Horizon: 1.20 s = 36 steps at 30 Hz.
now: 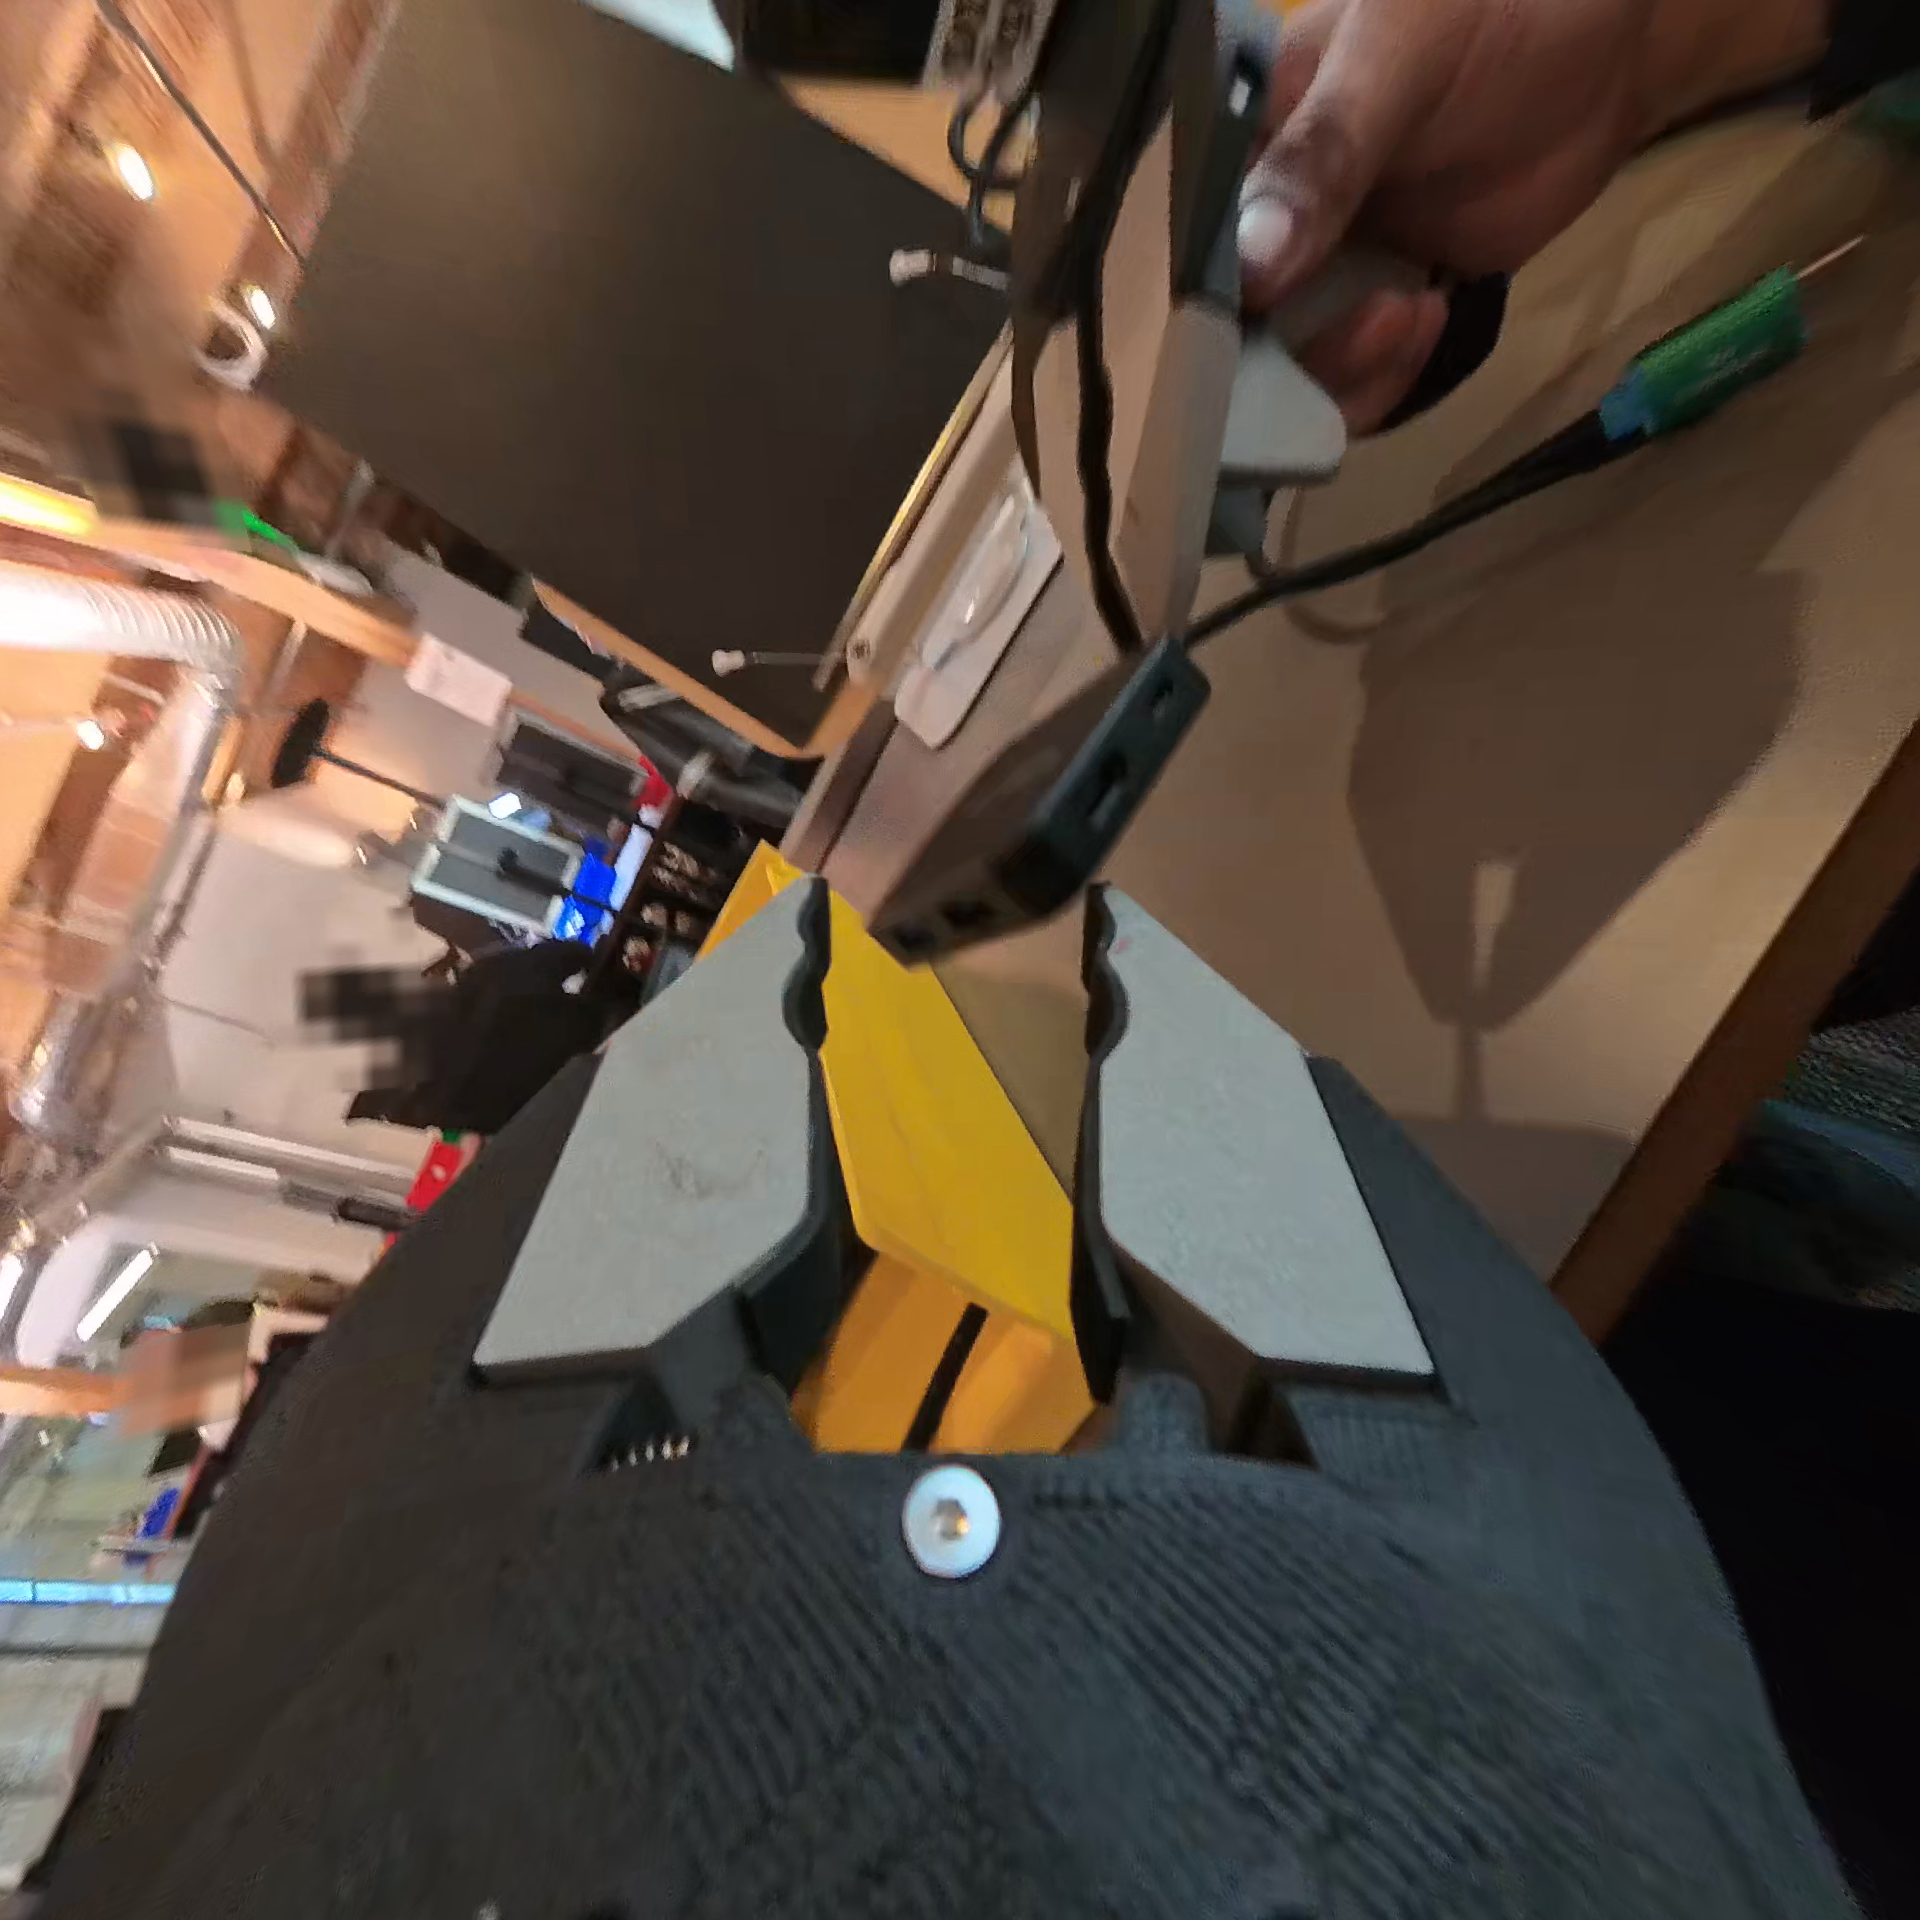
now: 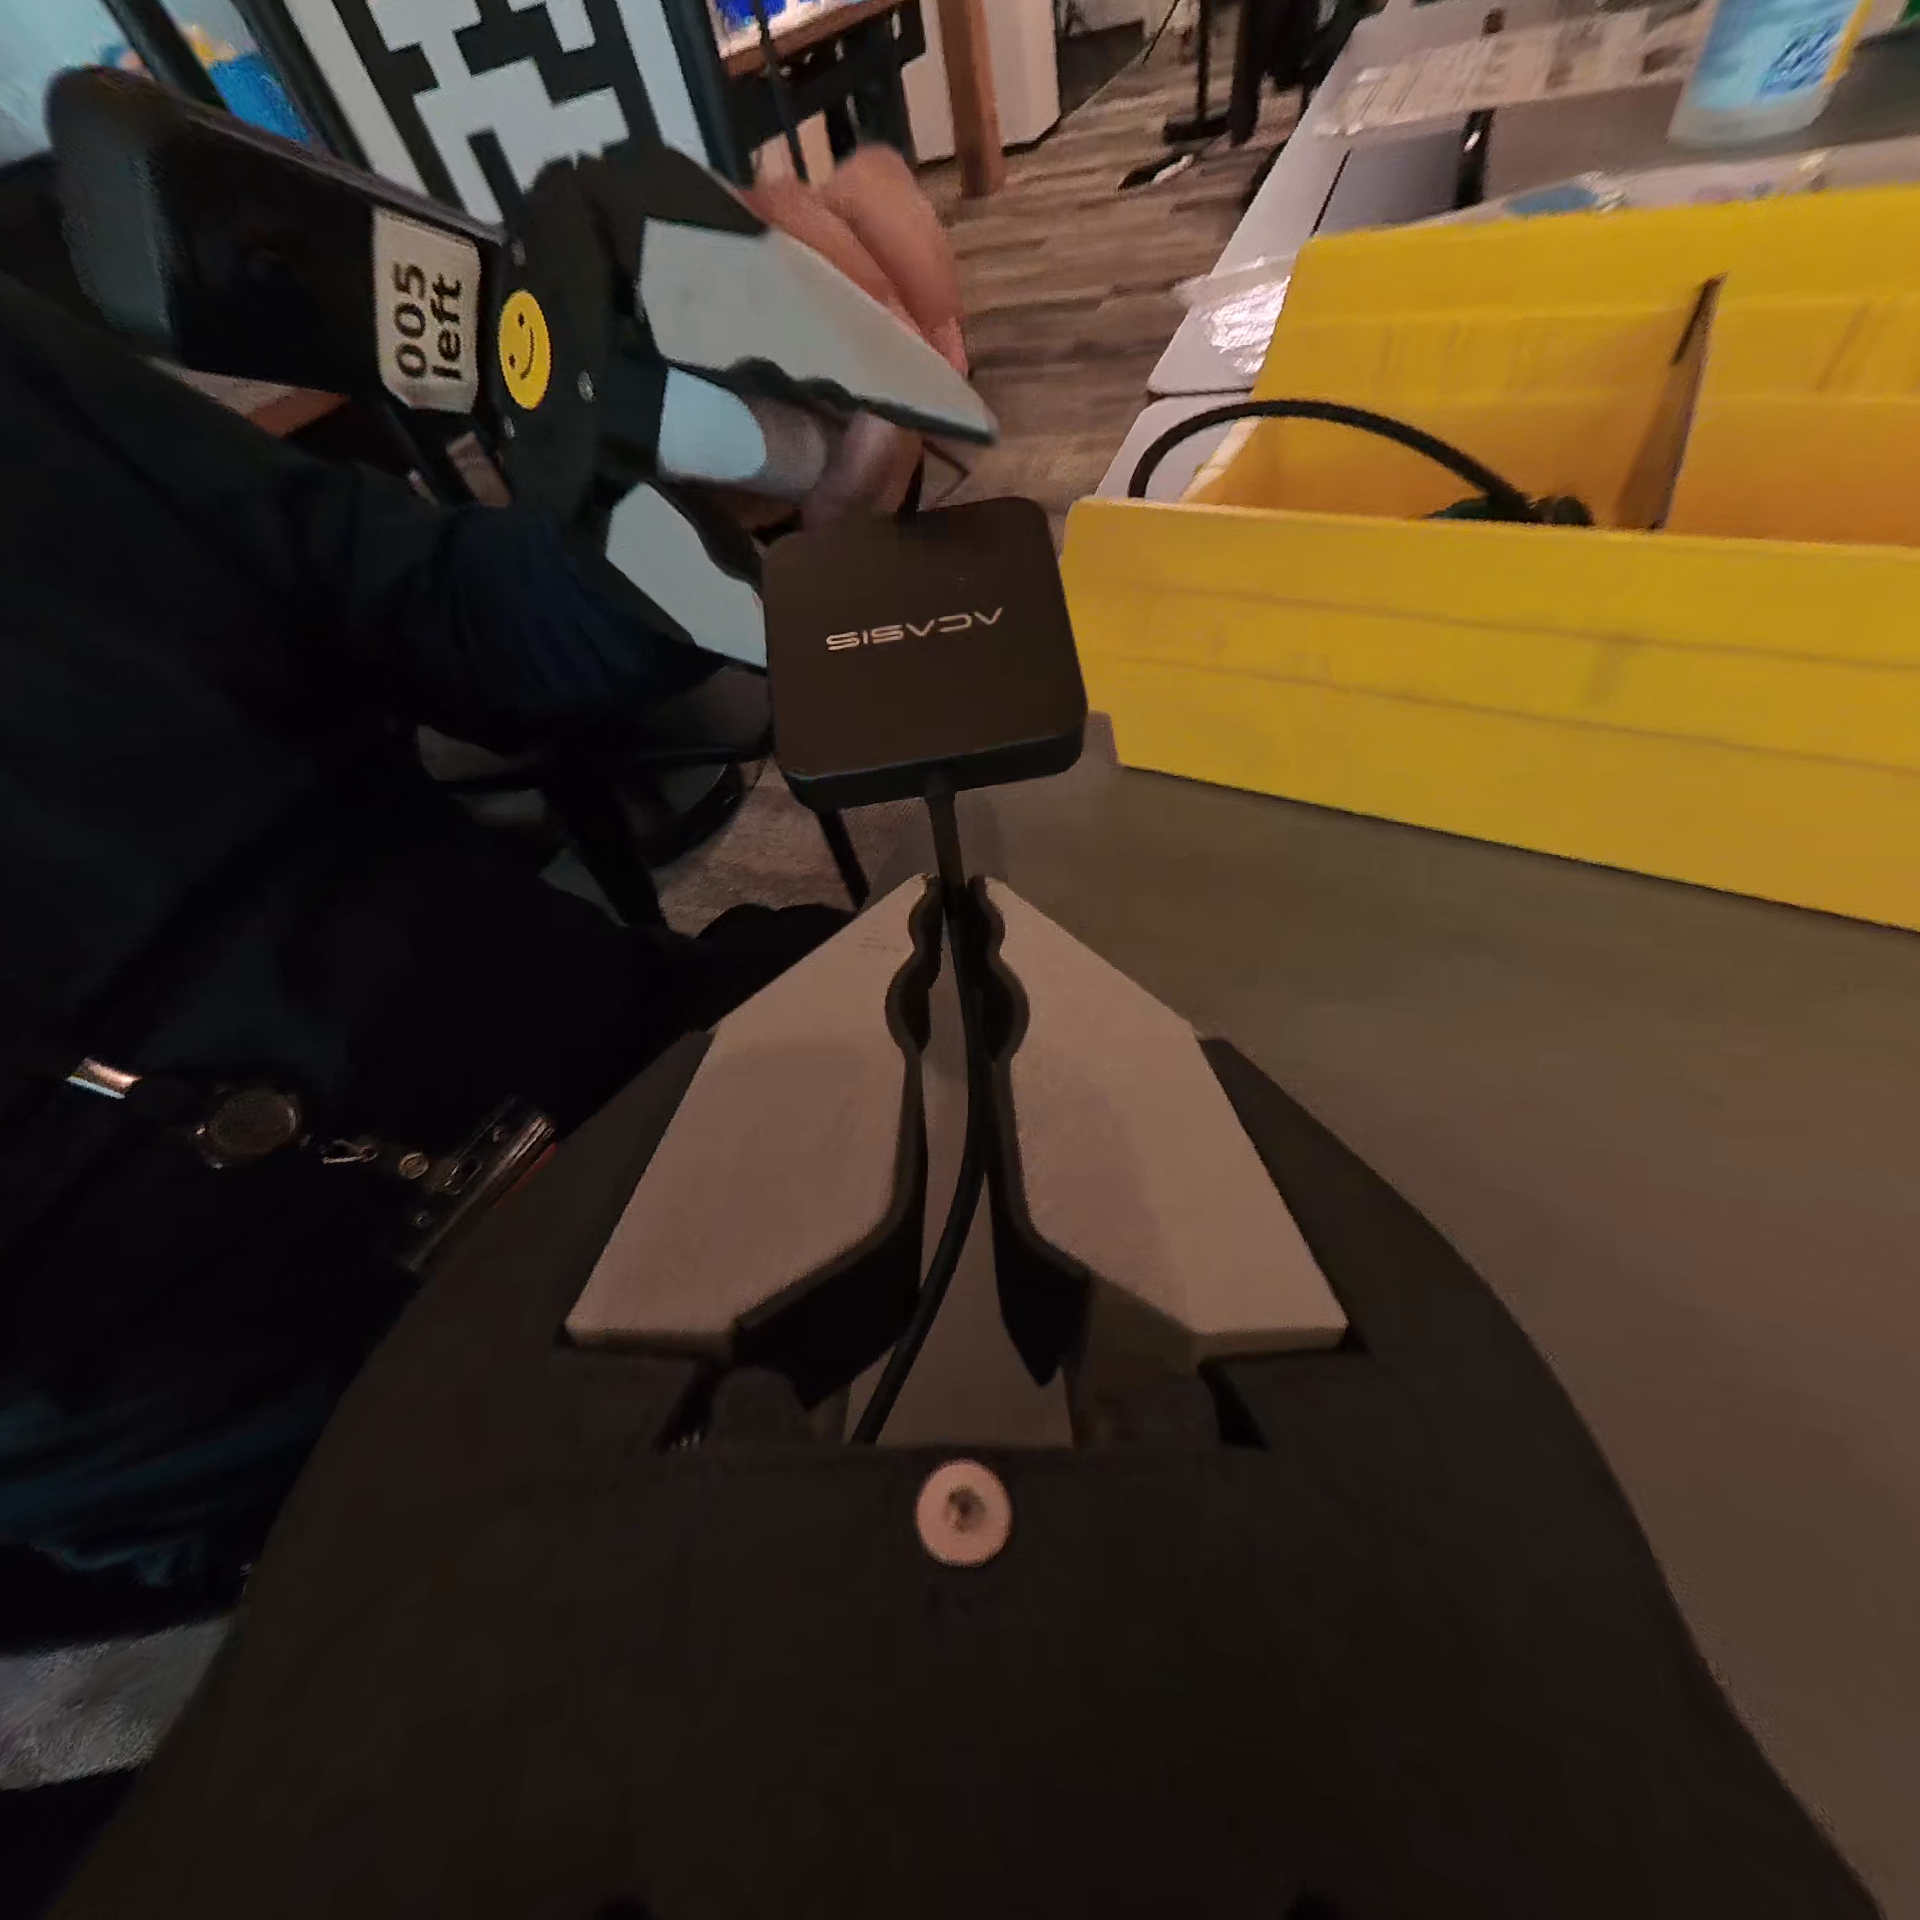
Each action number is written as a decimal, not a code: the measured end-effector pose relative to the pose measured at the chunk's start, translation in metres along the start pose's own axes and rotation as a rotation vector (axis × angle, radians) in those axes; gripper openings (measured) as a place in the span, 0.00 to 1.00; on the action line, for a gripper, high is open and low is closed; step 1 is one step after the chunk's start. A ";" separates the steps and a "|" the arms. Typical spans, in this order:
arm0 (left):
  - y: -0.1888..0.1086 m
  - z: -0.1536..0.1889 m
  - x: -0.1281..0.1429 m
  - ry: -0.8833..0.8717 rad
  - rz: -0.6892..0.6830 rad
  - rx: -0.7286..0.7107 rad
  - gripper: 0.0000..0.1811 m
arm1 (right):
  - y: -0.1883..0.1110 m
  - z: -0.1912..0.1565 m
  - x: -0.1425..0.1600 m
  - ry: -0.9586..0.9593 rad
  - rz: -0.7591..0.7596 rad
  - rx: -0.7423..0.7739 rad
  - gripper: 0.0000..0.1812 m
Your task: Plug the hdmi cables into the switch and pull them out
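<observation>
The switch (image 2: 920,644) is a flat black square box that hangs in the air. My right gripper (image 2: 951,904) is shut on the thin black cable (image 2: 945,831) that leaves its near edge. In the left wrist view the switch (image 1: 1029,821) shows its port sides, just beyond my left gripper (image 1: 956,935), which is open and empty. My right gripper (image 1: 1148,613) reaches down to the switch there, held by a hand (image 1: 1455,156). A black cable with a green and blue end (image 1: 1704,364) trails from the switch. My left gripper (image 2: 831,416) shows open behind the switch.
A yellow divided bin (image 2: 1455,675) stands on the grey table (image 2: 1455,1091) to the right, with a black cable (image 2: 1351,426) coiled in it. The bin (image 1: 935,1122) also shows between my left fingers. A person in dark clothes fills the left of the right wrist view. One gripper's finger ends stand about 7 cm off the other's.
</observation>
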<state>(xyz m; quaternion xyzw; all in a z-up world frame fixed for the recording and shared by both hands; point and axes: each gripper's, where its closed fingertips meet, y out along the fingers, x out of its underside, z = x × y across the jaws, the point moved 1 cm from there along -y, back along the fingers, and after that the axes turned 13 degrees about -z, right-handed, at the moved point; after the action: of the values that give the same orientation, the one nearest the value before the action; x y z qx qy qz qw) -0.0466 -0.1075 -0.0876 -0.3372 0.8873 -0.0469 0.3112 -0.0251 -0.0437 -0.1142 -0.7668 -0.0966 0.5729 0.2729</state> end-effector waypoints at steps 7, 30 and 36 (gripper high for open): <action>-0.003 0.016 -0.009 0.204 0.058 -0.060 0.14 | 0.007 -0.014 0.004 0.006 -0.028 -0.117 0.01; 0.069 0.089 0.029 0.256 -0.164 0.017 0.07 | -0.074 -0.005 0.084 0.391 -0.231 0.478 0.15; 0.068 0.091 0.029 0.250 -0.169 0.028 0.07 | -0.073 -0.016 0.104 0.590 -0.318 0.426 0.13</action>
<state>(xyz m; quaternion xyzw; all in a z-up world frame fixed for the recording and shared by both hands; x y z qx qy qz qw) -0.0486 -0.0617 -0.1958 -0.3979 0.8869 -0.1269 0.1977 0.0356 0.0601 -0.1587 -0.8002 -0.0106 0.2856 0.5273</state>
